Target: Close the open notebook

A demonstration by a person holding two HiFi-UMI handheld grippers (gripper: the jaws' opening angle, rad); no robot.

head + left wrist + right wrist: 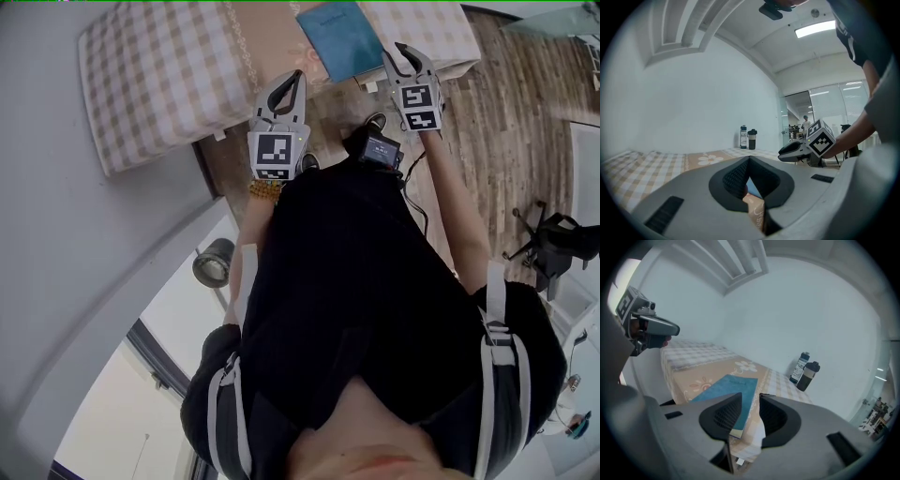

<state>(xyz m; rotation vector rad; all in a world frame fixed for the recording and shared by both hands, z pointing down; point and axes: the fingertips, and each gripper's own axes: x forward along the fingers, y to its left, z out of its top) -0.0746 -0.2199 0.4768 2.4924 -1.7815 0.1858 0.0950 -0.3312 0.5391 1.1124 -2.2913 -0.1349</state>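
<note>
The blue notebook [339,37] lies closed and flat on the checked and floral tablecloth [159,66]; in the right gripper view the notebook [729,390] sits just beyond the jaws. My right gripper [410,53] hovers at the table's near edge by the notebook's near right corner. The right gripper [750,401] is open, with a clear gap and nothing between the pads. My left gripper [298,79] is held to the left of the notebook, off it, fingertips meeting. In its own view the left gripper [749,161] is shut on nothing.
Two drink bottles [805,370] stand on the far side of the table near the wall. A black device [375,148] hangs at the person's chest. A wooden floor with a black stand [553,244] lies to the right.
</note>
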